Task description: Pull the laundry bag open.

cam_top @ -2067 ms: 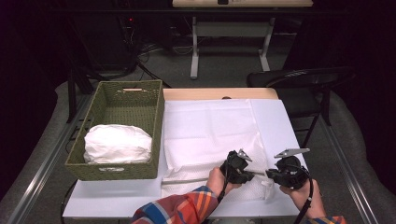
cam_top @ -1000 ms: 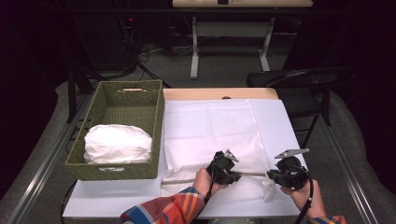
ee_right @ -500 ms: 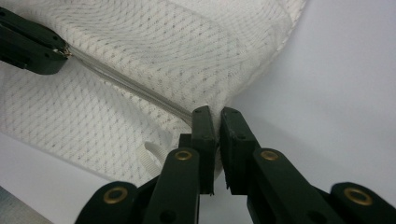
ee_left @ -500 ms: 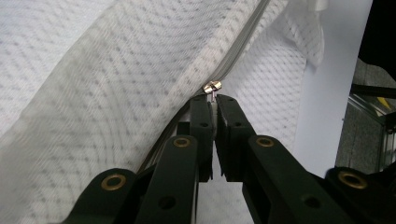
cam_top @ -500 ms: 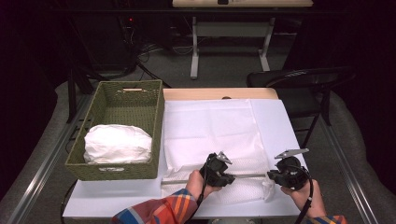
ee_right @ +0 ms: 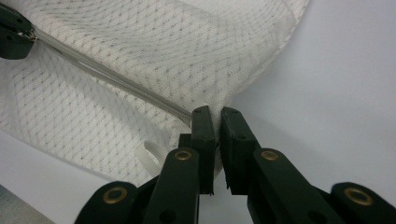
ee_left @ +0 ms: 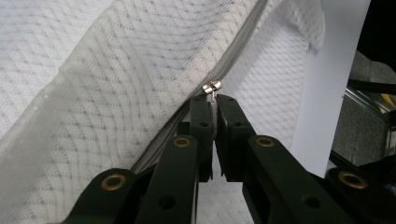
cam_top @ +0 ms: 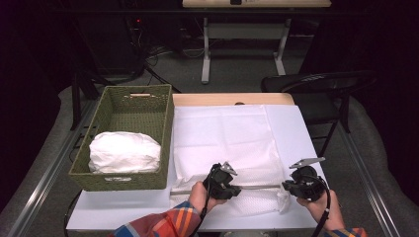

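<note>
Dark room, grey floor [cam_top: 237,74], black chair [cam_top: 316,86] beside white table [cam_top: 296,128].

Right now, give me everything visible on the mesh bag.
The mesh bag is white, diamond-patterned netting lying flat on the white table, right of the wicker basket. A grey zipper runs along its near edge. The left gripper pinches the metal zipper pull; the right gripper clamps the bag's corner at the zipper's end.

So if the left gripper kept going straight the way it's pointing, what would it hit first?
The left gripper already pinches the zipper pull; straight ahead it would likely push into the mesh bag along the zipper.
</note>
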Demonstrator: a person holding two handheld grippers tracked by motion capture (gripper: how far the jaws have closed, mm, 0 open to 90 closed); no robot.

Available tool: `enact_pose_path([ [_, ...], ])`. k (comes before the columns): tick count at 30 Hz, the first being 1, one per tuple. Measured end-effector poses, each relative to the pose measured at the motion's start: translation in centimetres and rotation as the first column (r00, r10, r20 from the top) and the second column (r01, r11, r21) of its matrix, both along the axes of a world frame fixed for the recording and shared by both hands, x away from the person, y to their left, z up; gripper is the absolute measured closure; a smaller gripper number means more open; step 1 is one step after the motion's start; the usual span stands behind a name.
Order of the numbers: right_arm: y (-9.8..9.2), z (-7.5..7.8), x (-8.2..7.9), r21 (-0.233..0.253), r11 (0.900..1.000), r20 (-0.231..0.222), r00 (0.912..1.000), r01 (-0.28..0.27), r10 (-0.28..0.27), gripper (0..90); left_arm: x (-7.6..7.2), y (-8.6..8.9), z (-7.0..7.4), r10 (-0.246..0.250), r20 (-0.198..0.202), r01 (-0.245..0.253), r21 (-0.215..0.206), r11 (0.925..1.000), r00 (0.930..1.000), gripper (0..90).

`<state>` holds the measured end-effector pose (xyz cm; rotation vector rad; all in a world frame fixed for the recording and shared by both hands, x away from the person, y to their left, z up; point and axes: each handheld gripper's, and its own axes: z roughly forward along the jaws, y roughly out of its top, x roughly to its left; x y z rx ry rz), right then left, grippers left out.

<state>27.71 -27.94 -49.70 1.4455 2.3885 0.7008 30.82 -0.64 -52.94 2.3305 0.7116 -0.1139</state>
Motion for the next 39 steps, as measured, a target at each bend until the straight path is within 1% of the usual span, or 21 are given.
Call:
enact_pose_path([
  [1, 0.0, 0.0, 0.0, 0.001, 1.000, 0.000, 1.0000, -0.001, 0.001, 84.8, 0.0, 0.1, 0.0, -0.001, 0.005, 0.001, 0.007, 1.0000, 1.0000, 85.7],
  [6, 0.0, 0.0, 0.0, -0.005, 1.000, -0.002, 1.0000, 0.001, -0.001, 84.8, -0.2, 0.6, -0.1, 0.013, -0.004, -0.013, 0.011, 0.9999, 0.9999, 85.7],
  [9, 0.1, 0.0, 0.0, -0.008, 1.000, -0.002, 1.0000, 0.001, -0.001, 84.8, -0.3, 1.0, -0.1, 0.014, -0.001, -0.014, 0.016, 0.9998, 0.9999, 85.7],
  [10, 0.1, 0.0, 0.1, -0.010, 1.000, -0.001, 1.0000, -0.005, 0.005, 84.7, -0.3, 1.2, -0.1, 0.013, -0.002, -0.013, 0.024, 0.9996, 0.9999, 85.7],
  [17, 0.2, -0.1, 0.1, -0.004, 1.000, -0.007, 1.0000, -0.005, 0.005, 84.8, -0.3, 1.9, -0.1, 0.028, -0.006, -0.028, 0.023, 0.9994, 0.9996, 85.7],
  [20, 0.3, -0.1, 0.1, -0.015, 1.000, -0.012, 0.9999, -0.011, 0.010, 84.9, -0.3, 2.3, -0.1, 0.030, -0.009, -0.030, 0.032, 0.9990, 0.9995, 85.7],
  [24, 0.2, -0.1, 0.1, -0.013, 1.000, -0.006, 1.0000, -0.007, 0.007, 85.0, -0.3, 2.8, -0.1, 0.045, -0.010, -0.044, 0.033, 0.9985, 0.9989, 85.8],
  [25, 0.2, -0.1, 0.1, -0.018, 1.000, -0.007, 1.0000, -0.005, 0.004, 85.1, -0.3, 3.3, -0.1, 0.052, -0.008, -0.052, 0.041, 0.9978, 0.9986, 85.7],
  [26, 0.2, -0.1, 0.1, -0.018, 1.000, -0.007, 1.0000, -0.005, 0.004, 85.1, -0.3, 3.3, -0.1, 0.052, -0.008, -0.052, 0.041, 0.9978, 0.9986, 85.7],
  [27, 0.2, -0.1, 0.1, -0.021, 1.000, -0.009, 1.0000, 0.000, 0.000, 85.1, -0.4, 3.8, -0.2, 0.070, -0.014, -0.069, 0.035, 0.9970, 0.9975, 85.8],
  [30, 0.3, -0.2, 0.1, -0.028, 1.000, -0.010, 1.0000, 0.001, -0.001, 85.1, -0.4, 4.3, -0.2, 0.075, -0.017, -0.074, 0.039, 0.9965, 0.9970, 85.8],
  [32, 0.3, -0.2, 0.1, -0.033, 0.999, -0.012, 0.9999, 0.007, -0.007, 85.1, -0.5, 5.0, -0.2, 0.084, -0.017, -0.084, 0.033, 0.9959, 0.9963, 85.7],
  [36, 0.5, -0.3, 0.3, -0.050, 0.999, -0.015, 0.9999, 0.008, -0.009, 85.1, -0.9, 6.5, 0.3, 0.095, -0.002, -0.095, 0.030, 0.9951, 0.9955, 85.7],
  [37, 0.5, -0.3, 0.3, -0.050, 0.999, -0.015, 0.9999, 0.008, -0.009, 85.1, -0.9, 6.9, 0.3, 0.102, -0.002, -0.101, 0.024, 0.9945, 0.9948, 85.7],
  [39, 0.6, -0.4, 0.5, -0.055, 0.998, -0.012, 0.9999, 0.006, -0.007, 85.1, -1.0, 7.7, 0.2, 0.113, -0.007, -0.113, 0.028, 0.9932, 0.9935, 85.7],
])
